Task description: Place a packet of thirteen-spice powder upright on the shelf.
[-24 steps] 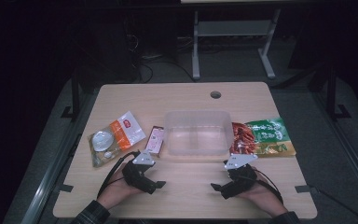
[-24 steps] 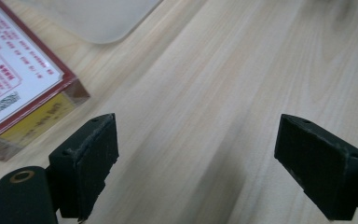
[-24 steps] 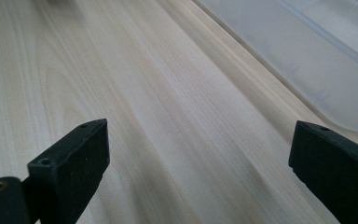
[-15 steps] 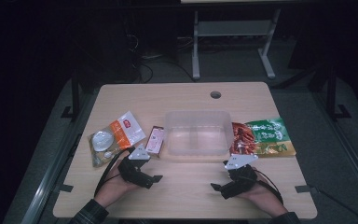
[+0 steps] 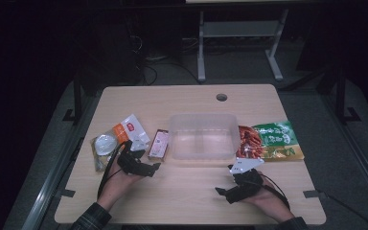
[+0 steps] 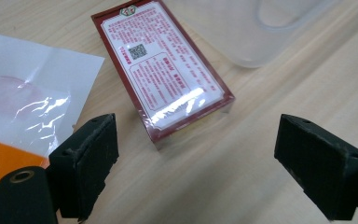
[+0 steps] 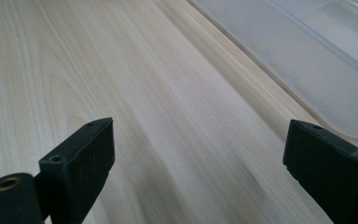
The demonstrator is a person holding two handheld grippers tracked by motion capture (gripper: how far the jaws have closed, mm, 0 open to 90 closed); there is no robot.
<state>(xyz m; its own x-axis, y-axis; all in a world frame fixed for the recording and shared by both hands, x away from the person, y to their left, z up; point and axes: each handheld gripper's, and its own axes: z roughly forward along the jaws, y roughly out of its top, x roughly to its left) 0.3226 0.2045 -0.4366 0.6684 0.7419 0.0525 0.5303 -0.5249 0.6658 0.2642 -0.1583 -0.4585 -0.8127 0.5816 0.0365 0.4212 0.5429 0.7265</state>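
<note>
A small red box [image 5: 159, 143] lies flat on the wooden table [image 5: 191, 100], just left of a clear plastic container [image 5: 202, 136]. My left gripper [image 5: 149, 167] is open a little in front of the box. In the left gripper view the red box [image 6: 168, 84] lies beyond the wide-apart jaws of that gripper [image 6: 205, 172], untouched, with the container's corner [image 6: 261, 28] behind it. My right gripper [image 5: 223, 194] rests open near the table's front edge. In the right gripper view this gripper [image 7: 200, 177] has bare wood between its jaws and the container wall [image 7: 326, 60] at upper right.
A white and orange snack bag [image 5: 124, 132] with a round pack [image 5: 104, 143] lies left of the red box, close to my left hand. Red and green snack bags [image 5: 266, 141] lie right of the container. A cable hole [image 5: 221, 97] is at the table's back.
My left hand has moved forward and slightly left, closer to the red box and the white bag. The right hand has stayed where it was.
</note>
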